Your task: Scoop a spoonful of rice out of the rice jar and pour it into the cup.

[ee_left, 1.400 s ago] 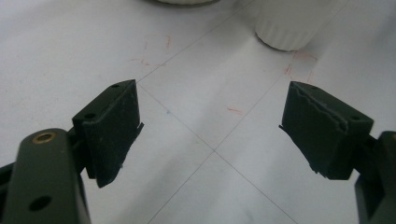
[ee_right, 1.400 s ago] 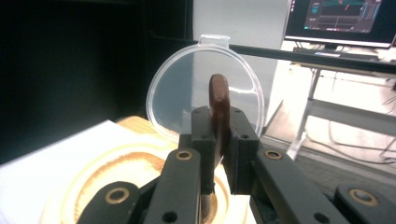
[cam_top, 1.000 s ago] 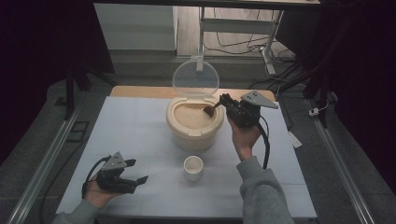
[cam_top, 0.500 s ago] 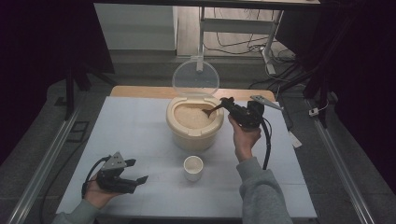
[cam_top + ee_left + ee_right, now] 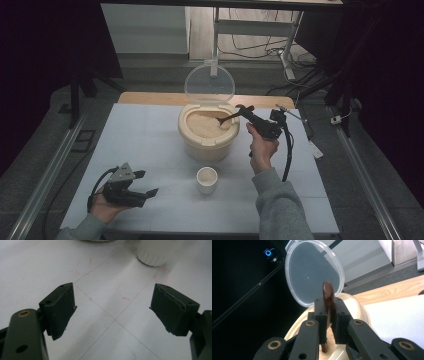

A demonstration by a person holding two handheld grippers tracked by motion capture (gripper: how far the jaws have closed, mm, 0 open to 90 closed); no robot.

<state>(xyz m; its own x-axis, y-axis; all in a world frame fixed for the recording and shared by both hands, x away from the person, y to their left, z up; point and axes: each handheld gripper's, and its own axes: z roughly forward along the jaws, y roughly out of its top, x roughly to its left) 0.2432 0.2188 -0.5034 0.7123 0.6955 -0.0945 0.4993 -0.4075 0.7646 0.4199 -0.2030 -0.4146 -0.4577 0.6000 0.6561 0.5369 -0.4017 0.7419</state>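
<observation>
A beige rice container [image 5: 206,142] stands mid-table, its clear lid [image 5: 210,82] raised behind it. My right gripper [image 5: 246,114] is shut on the handle of a brown spoon [image 5: 227,119], whose bowl end dips into the rice [image 5: 202,125]. In the right gripper view the spoon [image 5: 328,293] stands on edge between the closed jaws of the right gripper [image 5: 329,315], with the lid [image 5: 312,270] beyond. A small white cup [image 5: 207,179] sits in front of the container. My left gripper [image 5: 149,182] rests open on the table at front left, holding nothing; its open jaws [image 5: 112,307] face the cup [image 5: 157,252].
The white table top [image 5: 140,140] has a wooden strip [image 5: 150,98] along its far edge. Metal rails [image 5: 50,170] run along both sides on the floor. A black cable [image 5: 287,155] hangs from the right gripper. A desk frame and floor cables [image 5: 250,45] lie behind.
My right hand has sunk and tipped the spoon down into the rice. The left gripper has stayed where it was.
</observation>
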